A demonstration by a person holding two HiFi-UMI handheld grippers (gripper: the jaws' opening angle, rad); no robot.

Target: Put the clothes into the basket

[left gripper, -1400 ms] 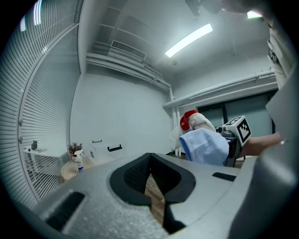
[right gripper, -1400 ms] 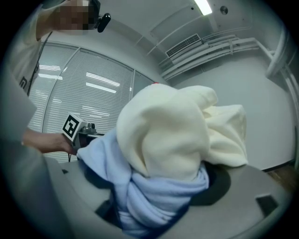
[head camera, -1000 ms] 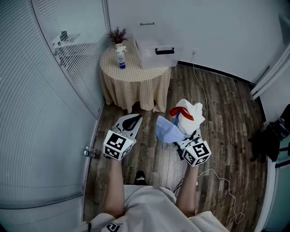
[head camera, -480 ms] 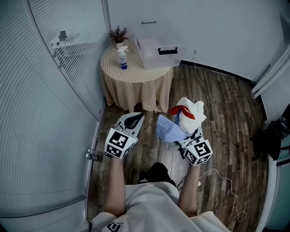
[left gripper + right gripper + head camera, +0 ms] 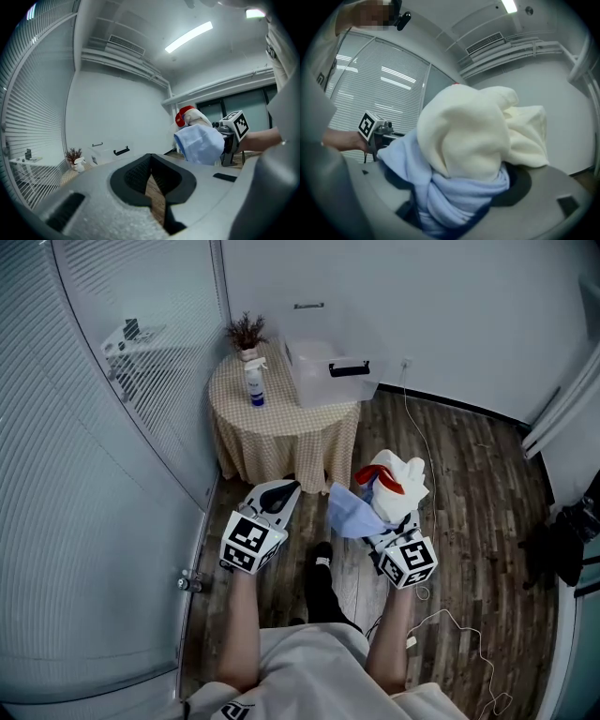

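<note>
My right gripper [image 5: 386,526] is shut on a bundle of clothes [image 5: 392,486]: a cream piece on top, a red one, and a light blue one [image 5: 349,514] hanging to the left. In the right gripper view the bundle of clothes [image 5: 464,140] fills the jaws and hides the fingertips. My left gripper [image 5: 274,497] is shut and holds nothing; its pads meet at the tip [image 5: 150,158]. The basket, a clear plastic box with a black handle [image 5: 330,371], stands on a small round table [image 5: 281,423] ahead, beyond both grippers.
A spray bottle [image 5: 253,382] and a dried plant [image 5: 246,332] share the checked tablecloth. A glass partition with blinds [image 5: 103,427] curves along the left. A white cable [image 5: 424,451] trails over the wood floor. Dark equipment [image 5: 562,545] stands at the right.
The person has stepped towards the table, a dark leg and shoe now showing between the grippers. Both grippers keep their pose, the bundle still held.
</note>
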